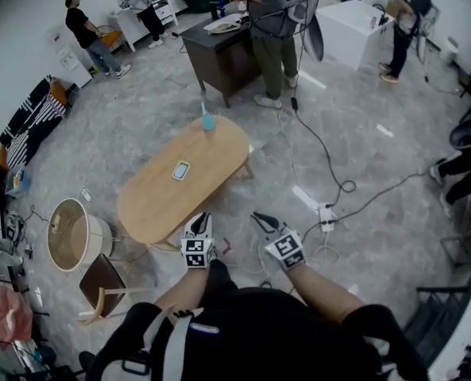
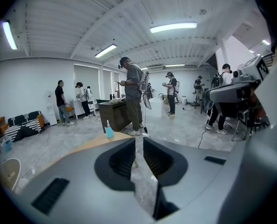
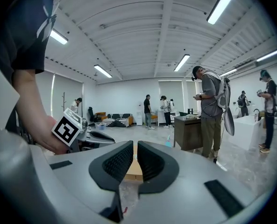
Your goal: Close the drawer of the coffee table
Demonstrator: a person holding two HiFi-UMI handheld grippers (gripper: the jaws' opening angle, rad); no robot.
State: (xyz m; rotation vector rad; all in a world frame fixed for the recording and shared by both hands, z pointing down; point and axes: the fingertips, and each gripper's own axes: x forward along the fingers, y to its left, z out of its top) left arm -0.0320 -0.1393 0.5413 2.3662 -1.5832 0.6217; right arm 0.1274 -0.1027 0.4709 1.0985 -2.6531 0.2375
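Observation:
The oval wooden coffee table [image 1: 211, 153] stands on the grey floor just ahead of me. No drawer shows sticking out of it from above. On its top are a blue bottle [image 1: 208, 122] at the far end and a small card [image 1: 181, 170] in the middle. My left gripper [image 1: 199, 217] hovers over the table's near end, and the right gripper [image 1: 258, 217] hangs beside it over the floor. Both are held close to my body. Each has its jaws drawn almost together with nothing between them. The left gripper [image 2: 139, 141] looks along the tabletop [image 2: 94, 143]; the right gripper [image 3: 135, 146] frames the table's edge [image 3: 134, 171].
A round white basket [image 1: 70, 233] and a brown chair [image 1: 102, 282] sit left of the table. A power strip [image 1: 326, 213] with trailing cables lies on the floor to the right. Beyond the table a person [image 1: 271, 34] stands at a dark desk [image 1: 219, 54]; others stand farther off.

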